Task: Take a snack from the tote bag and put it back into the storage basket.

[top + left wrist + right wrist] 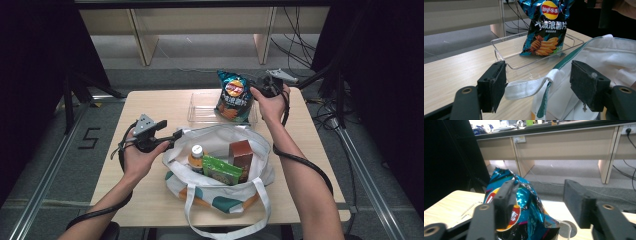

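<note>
Two grippers were at work from the high view: the right gripper [263, 88] sat at the top edge of the chip bag [233, 96], which stood upright in the clear tray [200, 116], while the left gripper [172, 135] waited at the rim of the tote bag [220, 150], released.

In the left gripper view, the tote's white strap [529, 86] lay between the spread jaws, neither pad pressing it; beyond the claw the chip bag [546, 27] stood in the tray [506, 53].

In the right gripper view, the jaws stood apart, released, the crinkled foil top [519, 195] just ahead of the left-hand jaw. That bag looked light, air-puffed, slippery and crushable; I'd have pinched the flat sealed seam up top, never the belly.
</note>
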`<state>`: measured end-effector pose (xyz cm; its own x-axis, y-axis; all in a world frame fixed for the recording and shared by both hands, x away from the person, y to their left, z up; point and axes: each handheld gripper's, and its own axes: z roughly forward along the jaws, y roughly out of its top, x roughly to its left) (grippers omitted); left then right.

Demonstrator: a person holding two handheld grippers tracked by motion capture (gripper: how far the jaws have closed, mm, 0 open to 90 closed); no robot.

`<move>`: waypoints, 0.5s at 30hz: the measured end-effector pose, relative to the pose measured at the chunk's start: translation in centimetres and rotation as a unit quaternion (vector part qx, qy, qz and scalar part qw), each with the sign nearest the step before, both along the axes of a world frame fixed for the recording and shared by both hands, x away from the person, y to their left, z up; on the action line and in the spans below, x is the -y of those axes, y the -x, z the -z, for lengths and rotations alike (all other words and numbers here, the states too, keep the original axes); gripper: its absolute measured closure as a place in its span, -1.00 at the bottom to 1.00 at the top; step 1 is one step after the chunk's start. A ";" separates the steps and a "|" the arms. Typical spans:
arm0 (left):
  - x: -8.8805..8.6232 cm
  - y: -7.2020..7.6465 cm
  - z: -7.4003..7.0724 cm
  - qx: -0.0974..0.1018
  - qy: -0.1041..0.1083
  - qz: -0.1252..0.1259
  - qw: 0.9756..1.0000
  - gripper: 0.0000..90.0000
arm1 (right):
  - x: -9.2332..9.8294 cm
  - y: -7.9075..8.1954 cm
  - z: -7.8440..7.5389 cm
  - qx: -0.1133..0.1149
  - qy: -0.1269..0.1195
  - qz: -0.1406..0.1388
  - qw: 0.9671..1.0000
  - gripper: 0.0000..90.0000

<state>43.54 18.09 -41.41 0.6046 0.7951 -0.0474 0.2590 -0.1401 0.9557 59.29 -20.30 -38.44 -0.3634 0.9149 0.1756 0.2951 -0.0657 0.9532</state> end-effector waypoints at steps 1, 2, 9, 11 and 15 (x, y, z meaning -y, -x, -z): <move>0.0 0.0 0.0 0.000 -0.001 0.000 1.000 -0.36 | 0.1 0.2 -0.2 0.000 0.006 0.000 1.000 -0.12; 0.0 0.0 0.0 0.000 -0.001 0.000 1.000 -0.36 | 0.2 0.3 -0.3 0.007 0.006 -0.002 1.000 -0.16; 0.0 0.1 0.0 0.000 -0.001 -0.001 1.000 -0.36 | 0.4 1.5 -1.0 0.008 0.013 -0.003 1.000 -0.25; 0.0 0.0 -0.1 0.001 -0.002 -0.001 1.000 -0.36 | 0.5 1.8 -1.1 0.009 0.019 -0.002 1.000 -0.25; -0.1 0.0 -0.1 0.002 0.000 0.000 1.000 -0.36 | 0.6 2.6 -1.2 0.009 0.021 -0.013 1.000 -0.24</move>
<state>43.50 18.17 -41.32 0.6041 0.7957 -0.0441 0.2550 -0.1406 0.9567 56.71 -20.87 -37.26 -0.3896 0.9117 0.1302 0.2791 -0.0178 0.9601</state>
